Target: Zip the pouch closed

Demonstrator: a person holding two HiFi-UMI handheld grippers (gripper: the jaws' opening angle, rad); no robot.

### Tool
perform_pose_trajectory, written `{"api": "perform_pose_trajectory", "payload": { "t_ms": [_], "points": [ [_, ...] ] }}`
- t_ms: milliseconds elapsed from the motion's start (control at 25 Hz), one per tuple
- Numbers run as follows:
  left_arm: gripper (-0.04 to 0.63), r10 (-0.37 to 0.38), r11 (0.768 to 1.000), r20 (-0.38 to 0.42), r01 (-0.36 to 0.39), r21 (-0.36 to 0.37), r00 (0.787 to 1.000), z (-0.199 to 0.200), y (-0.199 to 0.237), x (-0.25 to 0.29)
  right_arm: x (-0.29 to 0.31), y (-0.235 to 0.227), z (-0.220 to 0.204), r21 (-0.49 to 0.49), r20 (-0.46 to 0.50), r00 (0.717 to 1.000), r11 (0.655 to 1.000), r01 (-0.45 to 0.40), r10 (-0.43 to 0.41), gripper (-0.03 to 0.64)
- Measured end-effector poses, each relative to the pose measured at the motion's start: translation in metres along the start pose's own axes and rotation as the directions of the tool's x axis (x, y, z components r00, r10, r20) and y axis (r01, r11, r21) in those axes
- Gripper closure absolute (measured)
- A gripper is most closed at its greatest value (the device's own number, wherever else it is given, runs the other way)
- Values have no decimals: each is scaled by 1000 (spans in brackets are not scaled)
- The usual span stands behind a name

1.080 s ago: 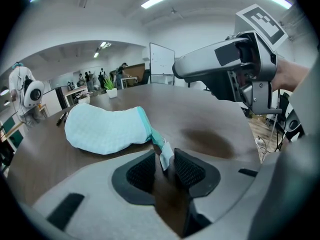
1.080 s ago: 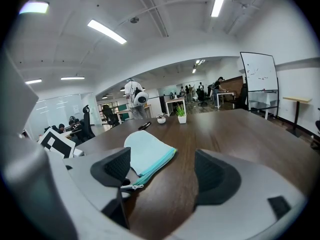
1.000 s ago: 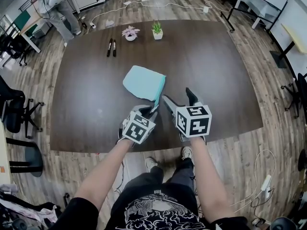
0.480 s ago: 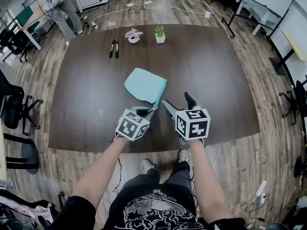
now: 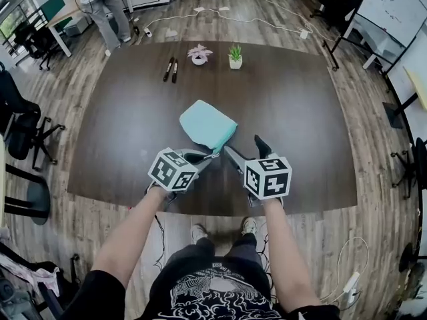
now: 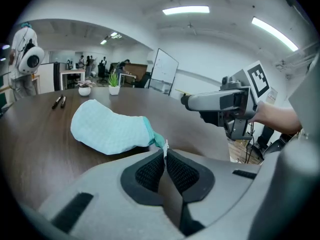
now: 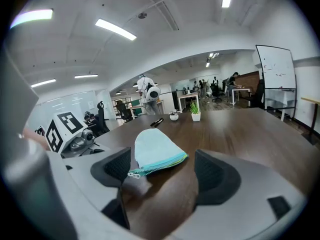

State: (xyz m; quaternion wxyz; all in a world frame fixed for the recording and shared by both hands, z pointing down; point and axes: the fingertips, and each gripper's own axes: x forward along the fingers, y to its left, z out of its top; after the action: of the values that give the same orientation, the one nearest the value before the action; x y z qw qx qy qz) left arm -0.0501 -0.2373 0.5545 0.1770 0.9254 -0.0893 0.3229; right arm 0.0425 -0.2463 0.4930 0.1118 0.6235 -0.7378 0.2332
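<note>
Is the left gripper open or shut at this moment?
Shut on the pouch. In its own view, the left gripper has its fingers together, pinching the pouch's teal corner tab.

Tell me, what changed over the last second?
The left gripper closed its jaws on the near corner of the pouch and raised it slightly. The right gripper stayed open, empty, beside it; the pens and potted plants did not move.
</note>
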Motion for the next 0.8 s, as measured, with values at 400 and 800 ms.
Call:
{"api": "perform_pose_trajectory", "payload": {
  "t_ms": [400, 800],
  "points": [
    [571, 3, 998, 37, -1, -56, 999, 8, -3, -22, 8, 22, 3, -36, -26, 982, 981, -191, 190, 223],
    [572, -16, 992, 81, 26, -120, 997, 16, -10, -41, 11, 51, 0, -38, -53, 914, 914, -404, 402, 253]
  ]
}}
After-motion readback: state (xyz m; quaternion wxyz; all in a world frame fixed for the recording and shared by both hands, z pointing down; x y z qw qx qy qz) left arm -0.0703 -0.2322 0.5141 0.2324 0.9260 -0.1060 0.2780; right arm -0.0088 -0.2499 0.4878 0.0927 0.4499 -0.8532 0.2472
